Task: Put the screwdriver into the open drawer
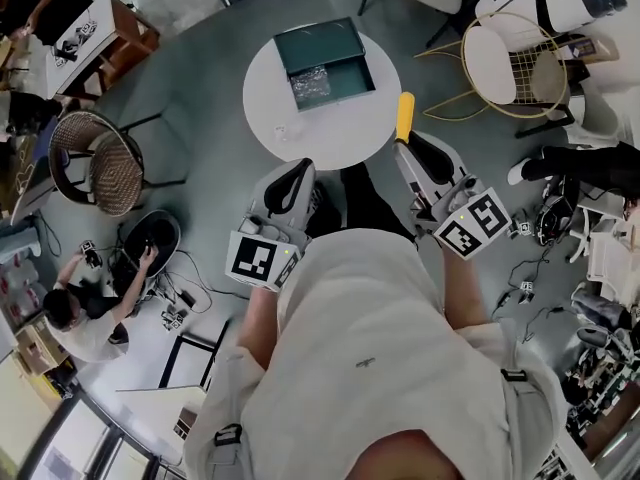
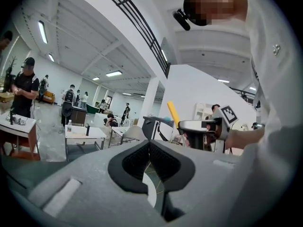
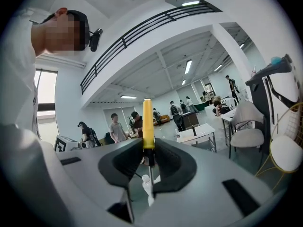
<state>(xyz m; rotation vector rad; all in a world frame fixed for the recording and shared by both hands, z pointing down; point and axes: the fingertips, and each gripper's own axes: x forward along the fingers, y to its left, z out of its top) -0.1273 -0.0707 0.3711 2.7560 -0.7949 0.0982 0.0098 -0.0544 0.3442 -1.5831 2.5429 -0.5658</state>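
In the head view, a teal drawer (image 1: 352,80) stands pulled open on the round white table (image 1: 270,108), with a silvery packet (image 1: 311,86) inside it. My right gripper (image 1: 406,144) is held near the table's front right edge, shut on a screwdriver (image 1: 404,116) whose yellow handle points toward the table. In the right gripper view the screwdriver (image 3: 147,124) stands upright between the pads of that gripper (image 3: 148,157). My left gripper (image 1: 297,168) hovers at the table's front edge, shut on nothing. The left gripper view shows its jaws (image 2: 149,145) closed, with the screwdriver (image 2: 173,113) off to the right.
A wicker chair (image 1: 96,160) stands left of the table and a gold wire chair (image 1: 512,62) right of it. A person (image 1: 78,313) crouches on the floor at the lower left among cables. A wooden table (image 1: 100,33) is at the upper left.
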